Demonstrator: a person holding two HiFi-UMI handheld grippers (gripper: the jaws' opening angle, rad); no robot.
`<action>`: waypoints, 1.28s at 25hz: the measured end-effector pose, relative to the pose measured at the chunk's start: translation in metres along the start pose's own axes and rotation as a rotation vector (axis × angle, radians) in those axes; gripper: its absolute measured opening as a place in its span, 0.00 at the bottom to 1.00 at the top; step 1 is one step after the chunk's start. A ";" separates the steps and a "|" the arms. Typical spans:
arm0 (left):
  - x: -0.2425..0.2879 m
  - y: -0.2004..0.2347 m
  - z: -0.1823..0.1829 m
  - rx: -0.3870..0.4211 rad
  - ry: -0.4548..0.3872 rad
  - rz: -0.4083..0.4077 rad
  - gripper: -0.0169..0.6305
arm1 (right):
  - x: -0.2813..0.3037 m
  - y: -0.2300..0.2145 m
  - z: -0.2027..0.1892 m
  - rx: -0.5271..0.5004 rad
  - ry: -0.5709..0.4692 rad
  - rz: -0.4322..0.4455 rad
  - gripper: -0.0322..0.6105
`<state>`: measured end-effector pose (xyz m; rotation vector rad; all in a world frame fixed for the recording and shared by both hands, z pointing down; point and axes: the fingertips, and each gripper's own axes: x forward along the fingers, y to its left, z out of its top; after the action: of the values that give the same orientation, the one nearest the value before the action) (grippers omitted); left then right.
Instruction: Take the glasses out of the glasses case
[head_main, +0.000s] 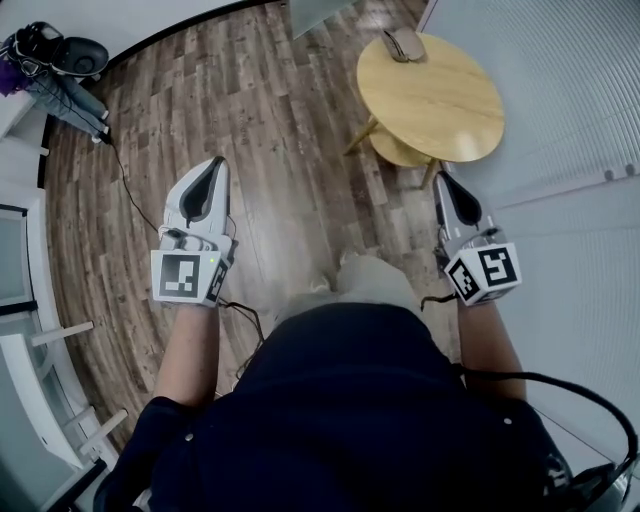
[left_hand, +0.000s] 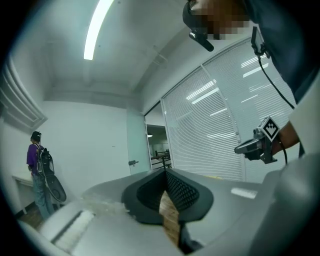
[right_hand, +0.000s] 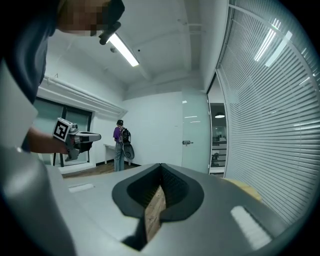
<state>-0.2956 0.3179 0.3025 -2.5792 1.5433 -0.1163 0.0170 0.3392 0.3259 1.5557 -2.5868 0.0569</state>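
Note:
A closed brownish-grey glasses case (head_main: 404, 43) lies at the far edge of a round wooden table (head_main: 440, 105), ahead and to the right. The glasses do not show. My left gripper (head_main: 216, 166) is held over the wooden floor, well left of the table, jaws together and holding nothing. My right gripper (head_main: 444, 180) hovers just short of the table's near edge, also shut and empty. In the left gripper view the left gripper (left_hand: 165, 175) has its pads meeting at the tip. The right gripper view shows the right gripper (right_hand: 160, 167) the same way.
A glass wall with blinds (head_main: 560, 120) runs along the right side, close to the table. White furniture (head_main: 30, 330) lines the left. A dark chair with bags (head_main: 60, 50) stands at the far left, where a person with a backpack (right_hand: 120, 145) stands. A cable (head_main: 130, 195) trails over the floor.

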 end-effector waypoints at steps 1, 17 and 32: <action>0.006 0.006 -0.002 0.001 0.003 0.003 0.03 | 0.009 -0.002 0.001 0.000 -0.003 -0.002 0.06; 0.141 0.123 0.013 0.054 0.020 0.107 0.03 | 0.211 -0.079 0.038 0.040 -0.075 0.073 0.06; 0.333 0.173 0.030 0.098 0.028 0.090 0.03 | 0.371 -0.214 0.057 0.068 -0.062 0.068 0.06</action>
<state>-0.2846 -0.0543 0.2452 -2.4399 1.6172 -0.2142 0.0293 -0.0925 0.3088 1.5148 -2.7127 0.1053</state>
